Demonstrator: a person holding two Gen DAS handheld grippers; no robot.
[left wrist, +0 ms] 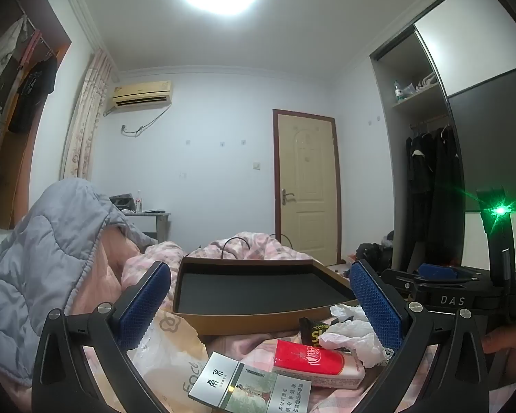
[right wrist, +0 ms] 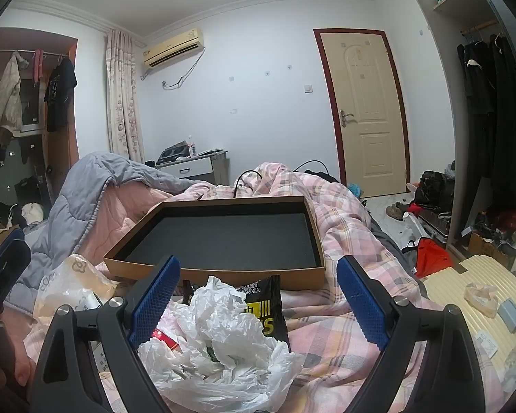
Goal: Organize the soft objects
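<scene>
A brown cardboard tray [left wrist: 258, 320] [right wrist: 220, 275] with a black foam floor lies on the pink bed. In front of it lie a red tissue pack [left wrist: 313, 361], a grey-green cigarette carton [left wrist: 254, 389], a black-and-yellow snack packet [right wrist: 268, 306] [left wrist: 313, 332], a crumpled white plastic bag [right wrist: 223, 340] [left wrist: 354, 337] and a beige printed bag [left wrist: 168, 354] [right wrist: 72, 282]. My left gripper [left wrist: 258, 309] is open above the tissue pack and carton. My right gripper [right wrist: 258, 303] is open over the white bag. Both are empty.
A grey and pink quilt [left wrist: 41, 258] is heaped at the left. A pink plaid blanket [right wrist: 344, 213] covers the bed, with a black cable behind the tray. A cream suitcase [right wrist: 464, 296] with small items stands at the right. The floor by the wardrobe is cluttered.
</scene>
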